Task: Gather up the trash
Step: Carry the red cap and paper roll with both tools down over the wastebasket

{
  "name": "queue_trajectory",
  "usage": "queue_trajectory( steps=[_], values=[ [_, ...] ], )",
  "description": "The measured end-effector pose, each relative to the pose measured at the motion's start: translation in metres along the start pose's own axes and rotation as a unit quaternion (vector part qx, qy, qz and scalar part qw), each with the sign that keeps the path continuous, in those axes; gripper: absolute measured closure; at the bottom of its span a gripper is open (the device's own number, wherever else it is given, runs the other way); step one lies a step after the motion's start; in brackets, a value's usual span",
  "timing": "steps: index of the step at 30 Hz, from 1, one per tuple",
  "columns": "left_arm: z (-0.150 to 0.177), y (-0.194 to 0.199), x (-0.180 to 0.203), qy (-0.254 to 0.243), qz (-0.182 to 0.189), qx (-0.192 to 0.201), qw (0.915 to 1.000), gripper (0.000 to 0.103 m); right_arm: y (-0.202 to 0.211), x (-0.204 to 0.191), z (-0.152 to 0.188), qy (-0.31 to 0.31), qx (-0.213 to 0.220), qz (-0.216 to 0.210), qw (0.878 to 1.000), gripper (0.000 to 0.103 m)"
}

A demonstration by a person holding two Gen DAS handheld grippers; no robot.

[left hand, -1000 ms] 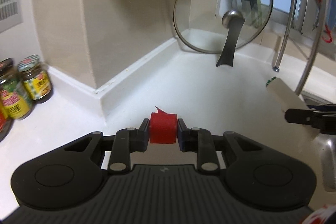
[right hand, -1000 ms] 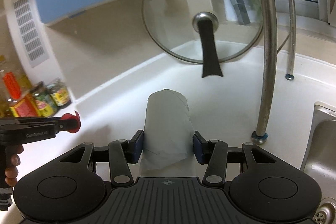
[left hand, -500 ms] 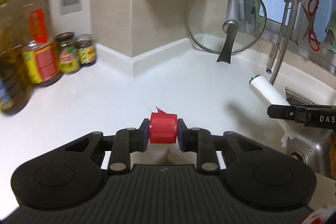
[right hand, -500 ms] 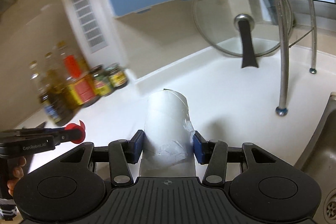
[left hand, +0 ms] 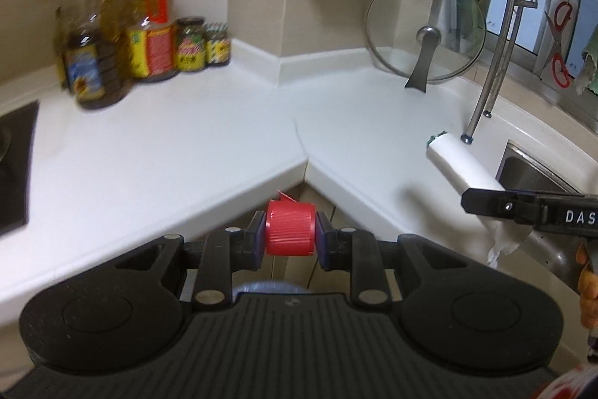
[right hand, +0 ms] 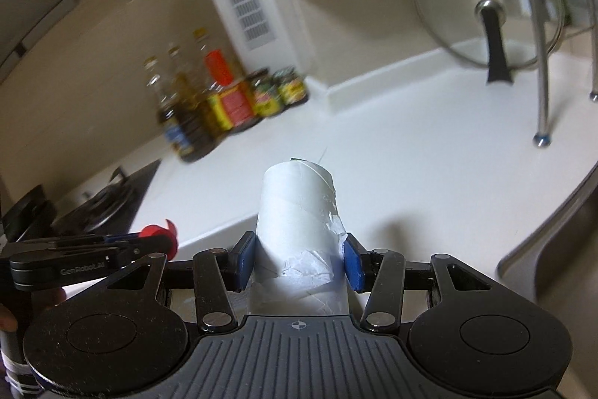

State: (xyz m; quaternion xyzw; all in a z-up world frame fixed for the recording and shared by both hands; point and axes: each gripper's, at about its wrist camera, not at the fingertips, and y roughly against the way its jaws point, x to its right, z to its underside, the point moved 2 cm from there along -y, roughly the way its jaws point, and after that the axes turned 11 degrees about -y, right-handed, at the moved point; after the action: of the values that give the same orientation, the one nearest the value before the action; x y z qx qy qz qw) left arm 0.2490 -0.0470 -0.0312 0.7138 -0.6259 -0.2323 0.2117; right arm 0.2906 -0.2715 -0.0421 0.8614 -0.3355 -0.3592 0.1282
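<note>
Here the left gripper clamps a ribbed red cap, the right gripper a white paper tube.

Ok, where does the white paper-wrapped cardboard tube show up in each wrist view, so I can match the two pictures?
Left wrist view: the white paper-wrapped cardboard tube sits at the right edge, slanting up and left out of the right gripper, in front of the sink.
Right wrist view: the same tube stands bottom centre, clamped between that gripper's blue pads.
Shared landmark: the round glass pot lid leaning at the back of the white counter.
</note>
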Motion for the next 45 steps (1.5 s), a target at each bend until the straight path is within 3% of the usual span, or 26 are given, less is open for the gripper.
queue_trajectory(
  steps=[12,23,34,45],
  values=[
    [0.069,0.014,-0.002,0.048,-0.011,-0.067,0.9965,0.079,-0.026,-0.02,0.073,0.008,-0.103,-0.013,0.995,0.054],
    [0.117,-0.007,-0.019,0.063,-0.003,-0.128,0.9897,0.079,-0.074,-0.018,0.122,-0.004,-0.161,0.028,0.987,0.054],
    [0.143,-0.061,-0.019,0.056,0.022,-0.162,0.985,0.079,-0.123,0.015,0.152,-0.025,-0.17,0.093,0.981,0.054],
    [0.16,-0.12,-0.025,0.057,0.035,-0.182,0.981,0.079,-0.158,0.041,0.163,-0.06,-0.155,0.118,0.979,0.054]
  ],
)
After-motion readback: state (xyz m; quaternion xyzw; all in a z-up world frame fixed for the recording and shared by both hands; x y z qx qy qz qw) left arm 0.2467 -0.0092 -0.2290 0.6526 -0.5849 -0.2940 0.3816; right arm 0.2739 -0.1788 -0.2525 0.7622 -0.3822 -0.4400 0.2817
